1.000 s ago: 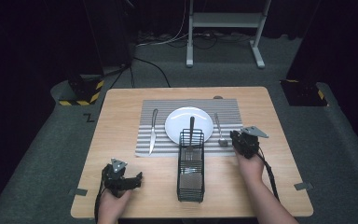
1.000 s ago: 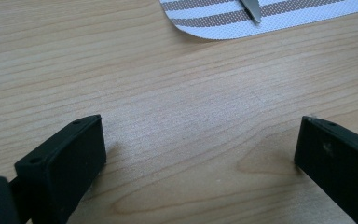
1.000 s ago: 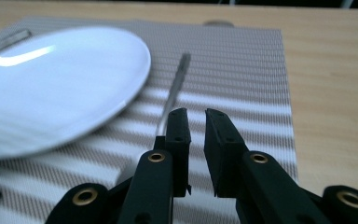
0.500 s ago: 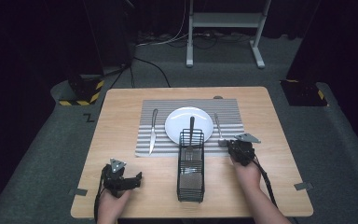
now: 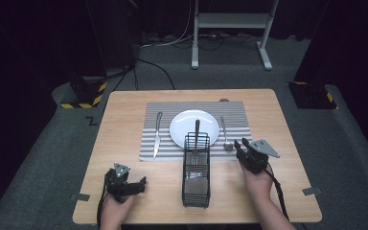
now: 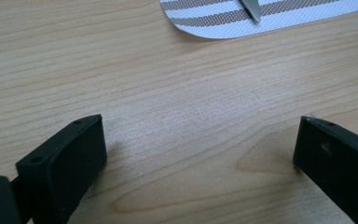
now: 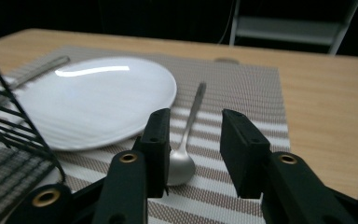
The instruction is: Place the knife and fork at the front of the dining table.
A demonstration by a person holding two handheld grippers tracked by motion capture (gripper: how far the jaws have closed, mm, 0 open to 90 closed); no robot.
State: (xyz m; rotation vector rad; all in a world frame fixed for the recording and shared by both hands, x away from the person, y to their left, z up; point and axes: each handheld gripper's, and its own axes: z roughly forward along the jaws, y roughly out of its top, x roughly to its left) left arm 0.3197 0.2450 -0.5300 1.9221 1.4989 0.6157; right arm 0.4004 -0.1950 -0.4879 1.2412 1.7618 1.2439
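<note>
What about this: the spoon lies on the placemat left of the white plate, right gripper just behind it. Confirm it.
Wrong side. The spoon lies on the placemat right of the white plate, as the high view shows; the right gripper is just behind it.

**Wooden table, one place setting on it**

So it's a light wood table (image 5: pixel 124 115) sitting on grey carpet. A striped grey-and-white placemat (image 5: pixel 165 110) lies flat across its far middle. A black wire caddy (image 5: pixel 196 184) lies on the bare wood on the near side, its far end reaching over the mat's near edge. A small dark disc (image 5: pixel 224 100) sits just past the mat's far edge. Two grey tape tabs (image 5: pixel 80 197) stick out at the near corners.
</note>
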